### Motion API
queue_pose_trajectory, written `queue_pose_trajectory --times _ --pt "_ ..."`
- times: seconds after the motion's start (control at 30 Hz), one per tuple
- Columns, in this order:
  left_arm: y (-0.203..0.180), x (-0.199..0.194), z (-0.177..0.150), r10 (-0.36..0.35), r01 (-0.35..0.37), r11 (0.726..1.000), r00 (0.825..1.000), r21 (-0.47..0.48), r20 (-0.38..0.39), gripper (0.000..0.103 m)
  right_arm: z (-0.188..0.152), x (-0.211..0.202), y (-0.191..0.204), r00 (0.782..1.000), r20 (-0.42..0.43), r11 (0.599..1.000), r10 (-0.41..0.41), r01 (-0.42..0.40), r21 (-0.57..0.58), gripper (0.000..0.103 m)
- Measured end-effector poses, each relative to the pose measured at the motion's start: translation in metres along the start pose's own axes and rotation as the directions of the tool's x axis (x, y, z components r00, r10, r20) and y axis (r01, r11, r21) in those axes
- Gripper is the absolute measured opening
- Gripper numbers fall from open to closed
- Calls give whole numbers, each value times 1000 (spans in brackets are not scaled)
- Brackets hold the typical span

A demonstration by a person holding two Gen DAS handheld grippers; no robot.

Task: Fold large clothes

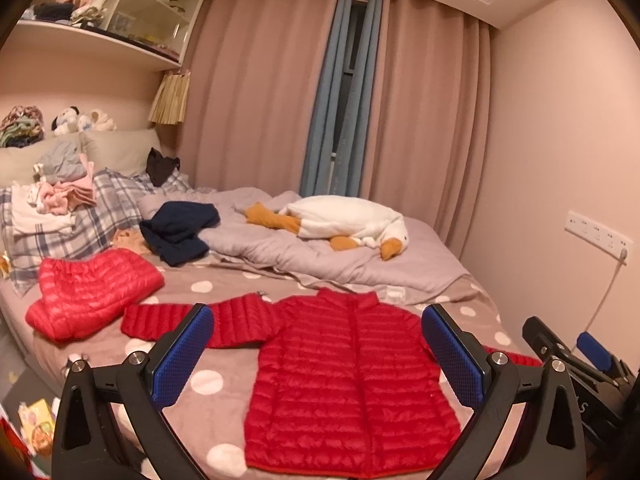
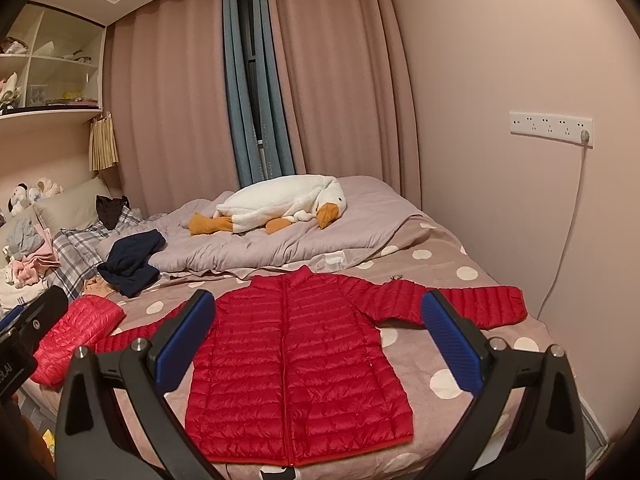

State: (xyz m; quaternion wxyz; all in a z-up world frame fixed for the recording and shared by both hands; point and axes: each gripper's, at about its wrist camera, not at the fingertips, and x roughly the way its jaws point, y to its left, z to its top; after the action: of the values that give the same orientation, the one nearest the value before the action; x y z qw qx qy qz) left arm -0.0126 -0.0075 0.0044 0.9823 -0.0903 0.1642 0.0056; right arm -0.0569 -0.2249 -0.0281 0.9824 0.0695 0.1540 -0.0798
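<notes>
A red quilted puffer jacket (image 1: 352, 380) lies flat and face up on the polka-dot bed sheet (image 1: 208, 384), sleeves spread to both sides. It also shows in the right wrist view (image 2: 300, 364). My left gripper (image 1: 318, 320) is open and empty, held above the jacket near the bed's front edge. My right gripper (image 2: 318, 312) is open and empty, also above the jacket. The right gripper shows at the right edge of the left wrist view (image 1: 576, 356).
A second, lighter red puffer jacket (image 1: 88, 292) lies crumpled at the left. A navy garment (image 1: 180, 232), a white goose plush (image 1: 348, 224) on a grey duvet (image 1: 304, 256), and a clothes pile (image 1: 60, 188) on plaid pillows lie farther back. A wall with a power strip (image 2: 552, 128) is on the right.
</notes>
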Motion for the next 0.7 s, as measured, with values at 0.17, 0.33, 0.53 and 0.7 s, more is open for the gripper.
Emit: queue_pose_trajectory --times 0.17,0.33,0.53,0.7 --pt "-1 2 0 4 -4 1000 1000 -3 -1 103 0 1 -1 1000 -4 1000 -2 2 0 103" --pt "1 2 0 5 -5 1000 1000 -1 -3 103 0 3 -1 1000 -8 1000 0 0 -3 103" --pt "4 2 -2 2 -2 1000 1000 -2 -15 103 0 3 -1 1000 -8 1000 -4 4 -5 103" --pt "3 1 -3 1 -1 1000 1000 1 -16 103 -1 4 -1 1000 -12 1000 -7 7 -10 103"
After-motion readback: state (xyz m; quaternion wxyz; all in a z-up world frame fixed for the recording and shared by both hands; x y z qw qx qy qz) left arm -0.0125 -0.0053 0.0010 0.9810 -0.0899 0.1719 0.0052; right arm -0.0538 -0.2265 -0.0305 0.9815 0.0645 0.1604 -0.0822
